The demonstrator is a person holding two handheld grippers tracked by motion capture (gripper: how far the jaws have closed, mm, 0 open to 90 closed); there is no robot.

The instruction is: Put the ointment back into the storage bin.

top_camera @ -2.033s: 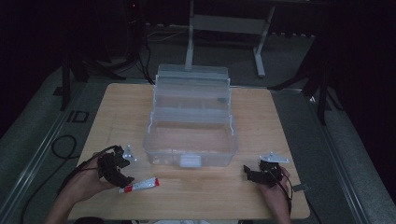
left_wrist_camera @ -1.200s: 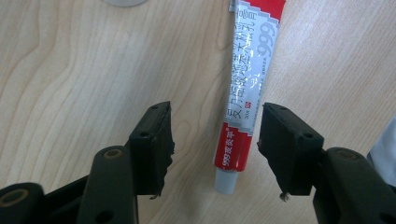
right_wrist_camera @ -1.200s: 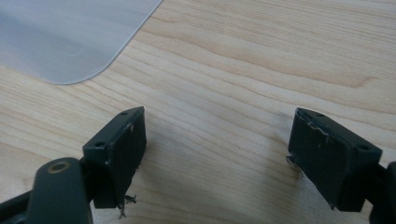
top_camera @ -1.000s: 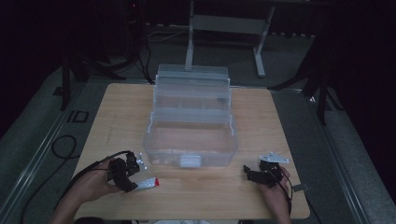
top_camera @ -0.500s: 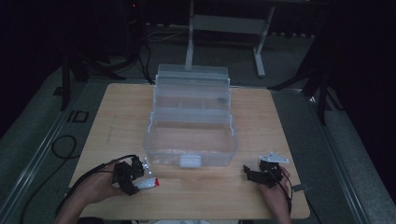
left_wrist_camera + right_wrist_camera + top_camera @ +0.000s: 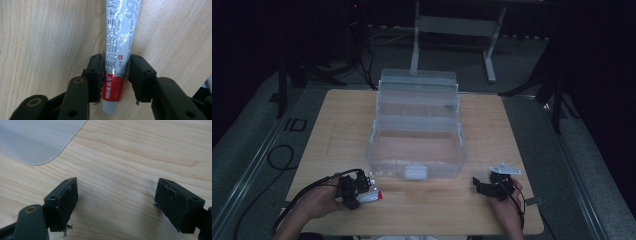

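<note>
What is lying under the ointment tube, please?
The ointment tube lies directly on the bare wooden table. Nothing else is visible beneath it; the wood under its body is covered.

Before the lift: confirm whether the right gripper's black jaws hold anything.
No: the right gripper has its jaws wide apart over the bare wooden table.

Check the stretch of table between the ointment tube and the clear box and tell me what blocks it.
Nothing visible does. The tube lies between the jaws of the left gripper, which have just been closing on it, and only bare table separates it from the open clear box.
</note>
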